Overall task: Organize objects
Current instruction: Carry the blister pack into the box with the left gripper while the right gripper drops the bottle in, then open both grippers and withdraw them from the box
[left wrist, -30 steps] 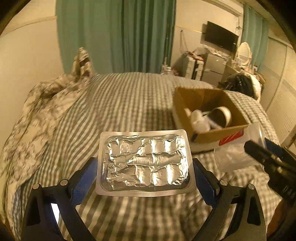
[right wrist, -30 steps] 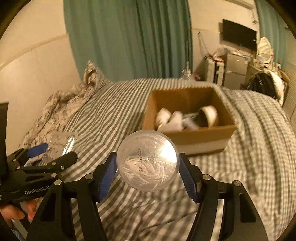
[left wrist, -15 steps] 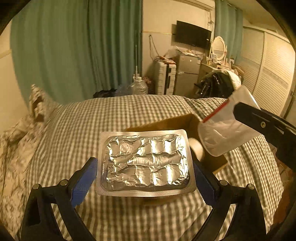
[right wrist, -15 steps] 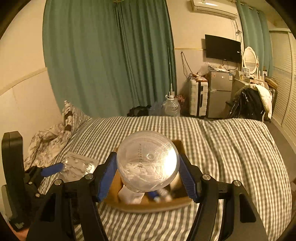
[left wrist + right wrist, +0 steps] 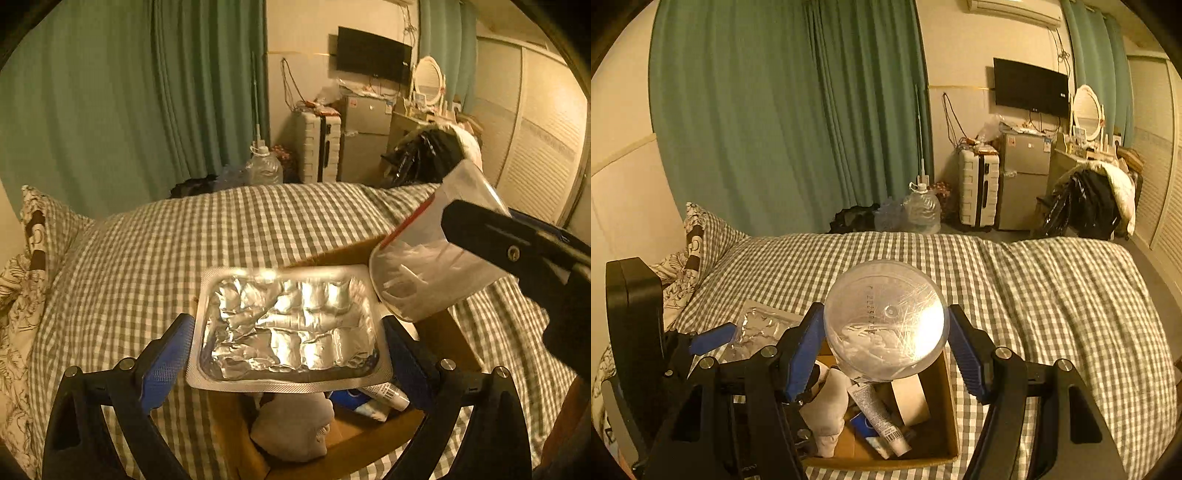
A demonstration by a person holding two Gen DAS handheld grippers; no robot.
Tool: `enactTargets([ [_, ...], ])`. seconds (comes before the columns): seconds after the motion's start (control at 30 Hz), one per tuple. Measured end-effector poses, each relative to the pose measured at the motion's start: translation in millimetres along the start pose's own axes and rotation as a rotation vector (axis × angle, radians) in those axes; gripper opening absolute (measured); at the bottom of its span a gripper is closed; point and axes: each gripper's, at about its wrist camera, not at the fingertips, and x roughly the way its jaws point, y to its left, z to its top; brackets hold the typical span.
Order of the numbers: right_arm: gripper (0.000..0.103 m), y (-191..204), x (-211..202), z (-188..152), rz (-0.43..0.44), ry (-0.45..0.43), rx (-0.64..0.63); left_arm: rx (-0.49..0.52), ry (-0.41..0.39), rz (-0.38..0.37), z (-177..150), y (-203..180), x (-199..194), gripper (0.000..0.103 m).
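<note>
My left gripper (image 5: 288,354) is shut on a silver foil blister pack (image 5: 288,328) and holds it flat above the open cardboard box (image 5: 454,339). My right gripper (image 5: 886,339) is shut on a clear round plastic container (image 5: 886,319) with white sticks inside, also above the box (image 5: 942,398). The container shows at the right of the left wrist view (image 5: 428,273), close beside the blister pack. The blister pack shows at the left of the right wrist view (image 5: 757,328). In the box lie a white sock (image 5: 827,410), a tube (image 5: 879,421) and a tape roll (image 5: 910,398).
The box sits on a bed with a grey checked cover (image 5: 1052,295). A patterned pillow (image 5: 694,236) lies at the left. Green curtains (image 5: 794,110), a water jug (image 5: 921,212), a suitcase (image 5: 979,188) and a small fridge (image 5: 1023,177) stand beyond the bed.
Both grippers have moved forward and now hang over the box, each still holding its object. The box has slid from ahead to directly below the fingers.
</note>
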Motion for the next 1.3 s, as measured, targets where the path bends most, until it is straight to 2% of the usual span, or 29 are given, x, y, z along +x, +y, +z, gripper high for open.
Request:
enactTargets([
  [0.17, 0.066, -5.6, 8.9, -1.5, 0.018, 0.023, 0.004, 0.001, 0.036, 0.005, -5.0, -1.0, 10.0, 0.103],
  [0.27, 0.070, -5.0, 0.8, 0.5, 0.026, -0.005, 0.005, -0.002, 0.036, 0.018, -4.6, 0.6, 5.6, 0.103],
  [0.47, 0.072, 0.0, -25.6, 9.7, 0.018, -0.031, 0.009, -0.009, -0.011, 0.032, 10.4, 8.6, -27.6, 0.103],
  [0.7, 0.075, 21.4, -85.9, 27.6, 0.007, -0.090, -0.011, -0.030, -0.108, 0.053, 20.4, 22.3, -101.0, 0.103],
  [0.97, 0.084, 61.4, -183.0, 43.8, -0.002, -0.206, -0.074, -0.063, -0.233, 0.083, 19.3, 42.6, -199.9, 0.103],
  [1.17, 0.091, 84.1, -233.1, 33.6, -0.009, -0.243, -0.118, -0.094, -0.300, 0.105, -2.1, 60.1, -253.2, 0.103],
  [1.3, 0.096, 91.6, -249.3, 9.6, -0.018, -0.249, -0.144, -0.120, -0.369, 0.087, -23.0, 67.9, -283.6, 0.103],
])
